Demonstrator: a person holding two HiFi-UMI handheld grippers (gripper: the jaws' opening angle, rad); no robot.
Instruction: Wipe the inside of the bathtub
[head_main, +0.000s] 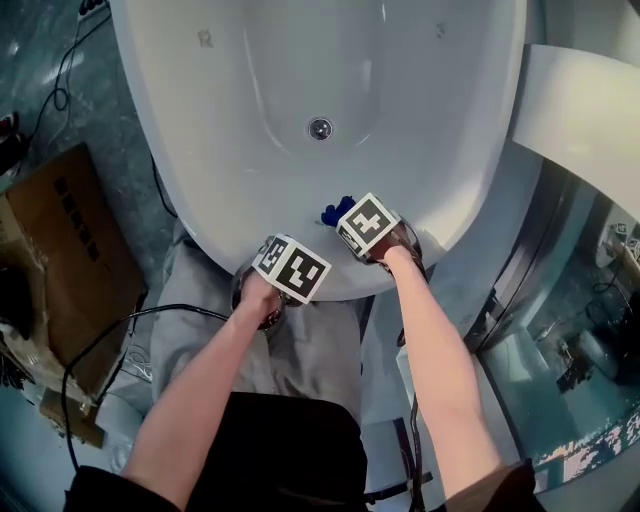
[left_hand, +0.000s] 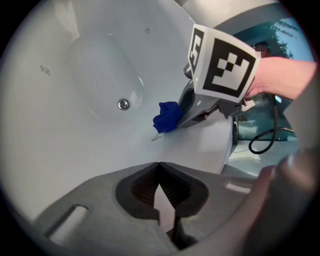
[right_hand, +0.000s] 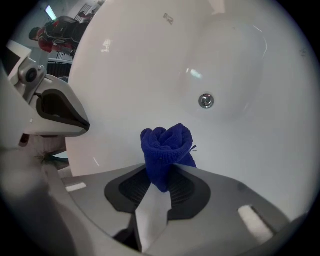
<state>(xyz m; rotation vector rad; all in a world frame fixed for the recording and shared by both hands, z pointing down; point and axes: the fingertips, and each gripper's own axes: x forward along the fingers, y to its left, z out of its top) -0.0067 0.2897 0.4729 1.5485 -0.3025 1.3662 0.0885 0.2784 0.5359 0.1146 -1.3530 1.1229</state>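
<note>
A white bathtub (head_main: 230, 150) fills the head view, its drain (head_main: 320, 128) in the basin's middle. My right gripper (head_main: 345, 215) hangs over the tub's near rim, shut on a bunched blue cloth (head_main: 336, 211); the cloth (right_hand: 166, 150) sticks up from between the jaws in the right gripper view, and the drain (right_hand: 206, 101) lies beyond it. The left gripper (head_main: 272, 262) sits just left of it above the near rim, jaws closed with nothing between them (left_hand: 159, 165). In the left gripper view the blue cloth (left_hand: 167, 117) and the right gripper (left_hand: 205, 95) show ahead.
A cardboard box (head_main: 60, 250) stands on the floor at the left, with black cables (head_main: 110, 330) running beside it. A glass partition and white panel (head_main: 585, 120) close off the right side. The person's legs stand against the tub's near end.
</note>
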